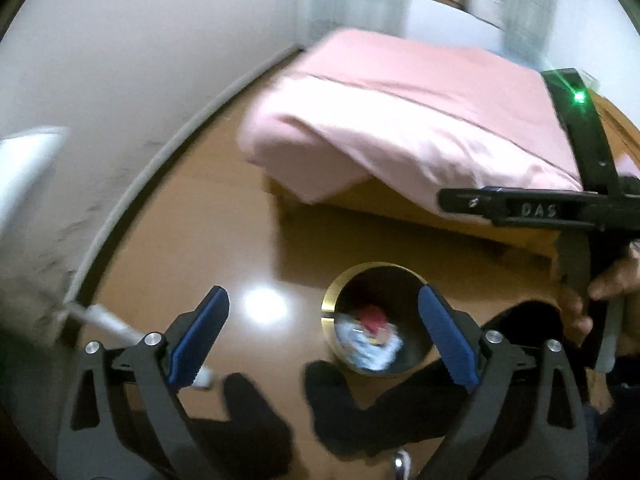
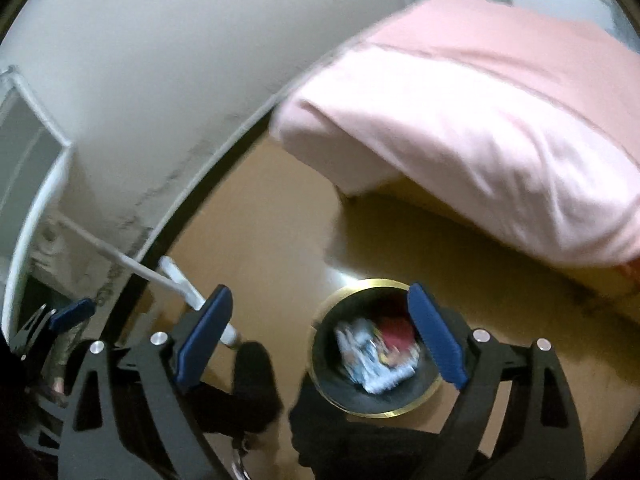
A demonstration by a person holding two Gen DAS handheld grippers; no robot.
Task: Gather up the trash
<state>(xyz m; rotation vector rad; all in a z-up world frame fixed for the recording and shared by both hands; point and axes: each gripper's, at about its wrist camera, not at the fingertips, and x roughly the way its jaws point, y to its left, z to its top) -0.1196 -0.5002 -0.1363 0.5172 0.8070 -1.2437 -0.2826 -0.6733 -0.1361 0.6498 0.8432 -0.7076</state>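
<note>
Down on the brown floor stands one round bin, black inside with a gold rim, near the viewer and close to the corner of the bed. Inside it lies the trash: a crumpled white and pale-blue wrapper on the left and a red piece beside it on the right, with a few coloured scraps between them that are too blurred to tell apart. In the right wrist view the same bin shows the wrapper and the red piece lying together at its bottom.

The left claw hangs above the bin with its two blue pads wide apart and nothing between them. The right claw also hangs over the bin, its two blue pads spread wide, holding nothing. In the left wrist view the right tool appears at the far right, gripped by a hand.

One bed is in view, covered with a pink sheet that hangs over its corner. One white stick lies on the floor to the left of the bin, by the wall. Two dark-socked feet stand just near of the bin.
</note>
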